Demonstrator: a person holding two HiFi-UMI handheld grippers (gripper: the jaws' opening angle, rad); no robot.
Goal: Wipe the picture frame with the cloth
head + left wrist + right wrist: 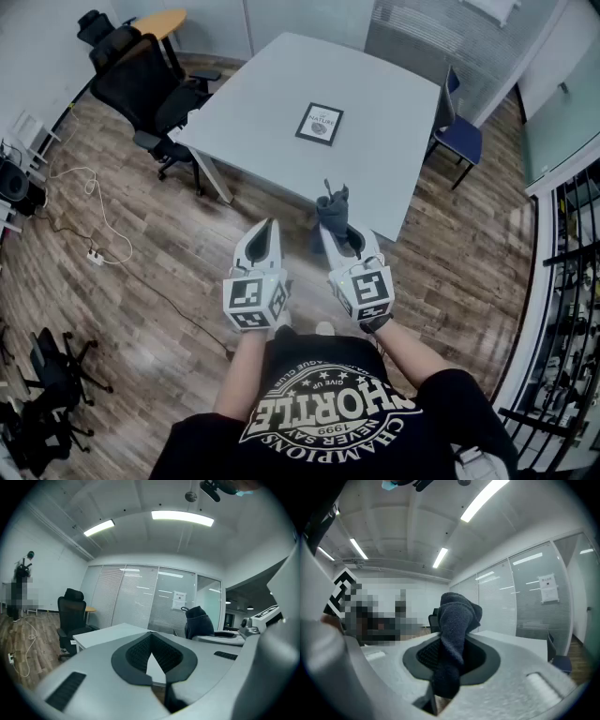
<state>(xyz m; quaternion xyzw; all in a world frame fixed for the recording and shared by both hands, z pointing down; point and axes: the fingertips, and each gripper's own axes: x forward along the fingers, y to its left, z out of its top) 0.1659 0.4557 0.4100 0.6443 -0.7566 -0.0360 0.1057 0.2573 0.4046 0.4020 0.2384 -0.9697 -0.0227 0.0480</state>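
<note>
A black picture frame (320,124) lies flat near the middle of the white table (272,94), well ahead of both grippers. My right gripper (332,228) is shut on a dark grey cloth (333,206), which bunches up above its tips just short of the table's near edge. In the right gripper view the cloth (457,630) fills the space between the jaws of the gripper (452,641). My left gripper (271,225) is held beside it over the floor, shut and empty. Its pads (136,651) meet in the left gripper view, where the cloth (199,620) shows to the right.
Black office chairs (141,80) stand at the table's left side and a blue chair (461,136) at its right. Cables (94,216) trail over the wooden floor on the left. Black stands (47,375) sit at the lower left, dark racks (572,281) along the right.
</note>
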